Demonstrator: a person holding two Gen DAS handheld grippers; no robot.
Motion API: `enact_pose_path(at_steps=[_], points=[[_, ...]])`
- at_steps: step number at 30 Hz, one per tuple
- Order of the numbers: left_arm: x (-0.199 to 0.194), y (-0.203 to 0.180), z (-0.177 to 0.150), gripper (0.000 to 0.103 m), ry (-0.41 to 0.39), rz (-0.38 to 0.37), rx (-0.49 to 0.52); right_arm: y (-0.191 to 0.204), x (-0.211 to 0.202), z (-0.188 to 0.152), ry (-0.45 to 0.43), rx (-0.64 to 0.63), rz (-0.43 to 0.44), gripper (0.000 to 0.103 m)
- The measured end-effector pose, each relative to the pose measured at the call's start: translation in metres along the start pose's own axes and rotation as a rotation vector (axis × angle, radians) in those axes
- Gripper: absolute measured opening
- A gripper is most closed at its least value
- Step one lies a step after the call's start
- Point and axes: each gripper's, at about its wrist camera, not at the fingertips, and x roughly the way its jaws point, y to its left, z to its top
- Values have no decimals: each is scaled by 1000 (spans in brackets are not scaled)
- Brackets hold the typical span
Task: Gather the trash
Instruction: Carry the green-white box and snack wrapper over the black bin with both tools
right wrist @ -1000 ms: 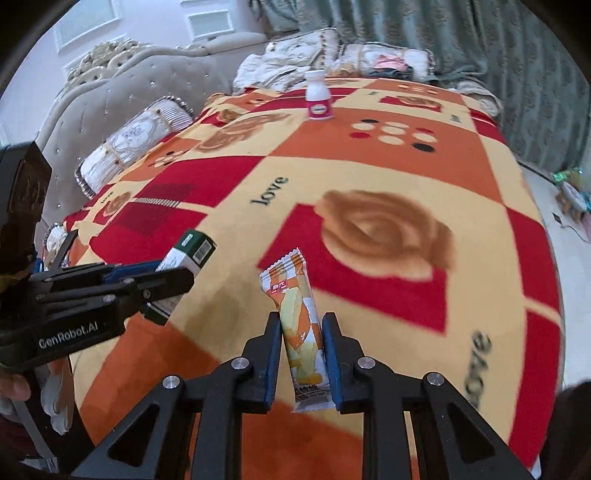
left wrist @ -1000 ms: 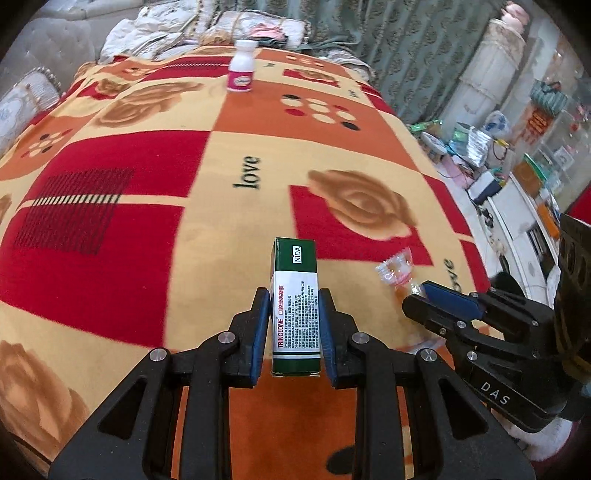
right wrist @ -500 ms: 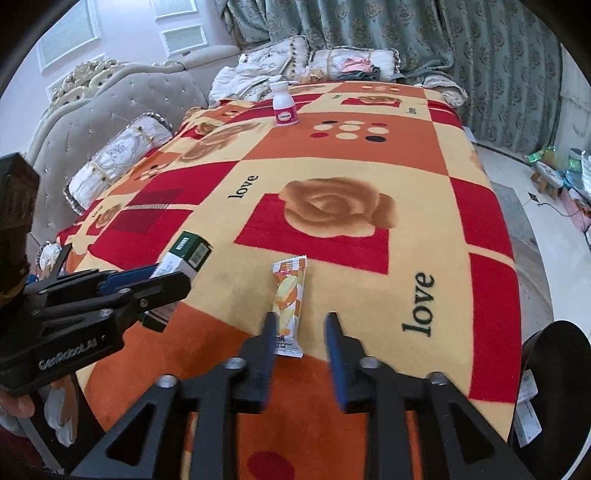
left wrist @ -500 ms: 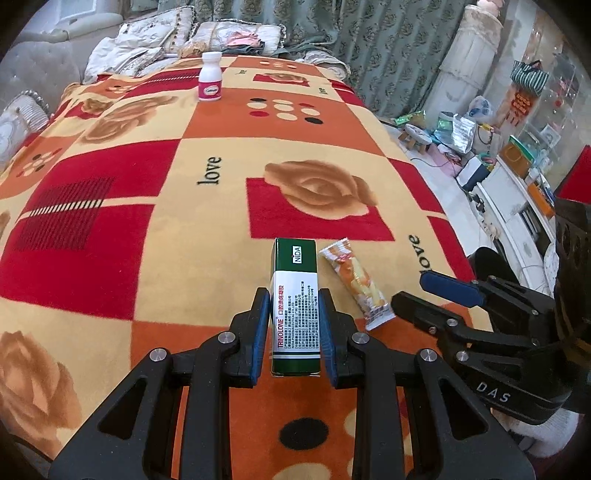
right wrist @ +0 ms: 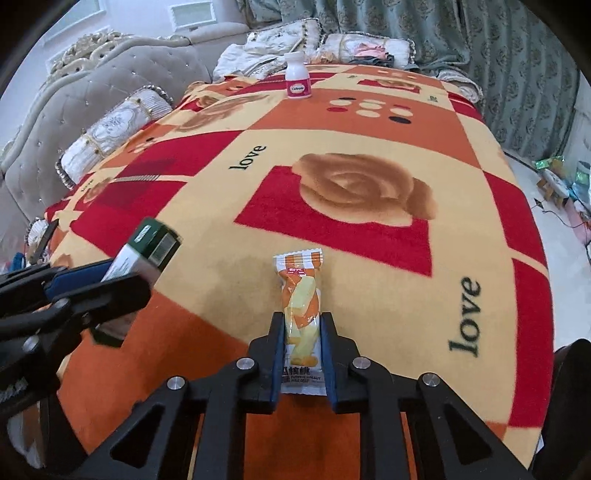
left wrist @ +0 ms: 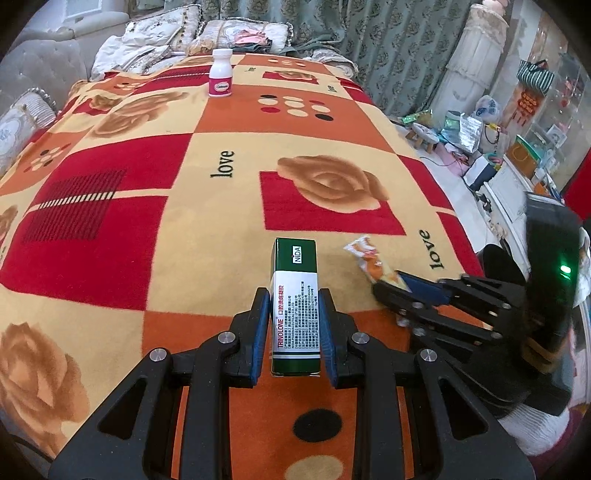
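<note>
I see a bed (right wrist: 369,236) under a red, orange and cream blanket (left wrist: 207,206) with roses and the word "love". 1 white bottle (left wrist: 220,73) with a pink label stands upright near the far end. Pillows (left wrist: 166,33) and, I think, folded clothes are piled beyond it.

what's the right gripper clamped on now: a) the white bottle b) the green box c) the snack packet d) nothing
c: the right gripper has both pads pressed on the orange snack packet, while the left gripper holds the green box and the white bottle stands far off on the blanket.
</note>
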Motion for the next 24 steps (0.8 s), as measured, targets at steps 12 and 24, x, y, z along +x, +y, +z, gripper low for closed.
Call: enact_pose_path(at_steps=[12, 24], points=[[0, -39, 0, 23, -6, -44, 58, -36, -56, -25, -73, 97, -12, 17], [0, -76, 1, 23, -12, -76, 117, -60, -86, -46, -106, 150, -48, 17]])
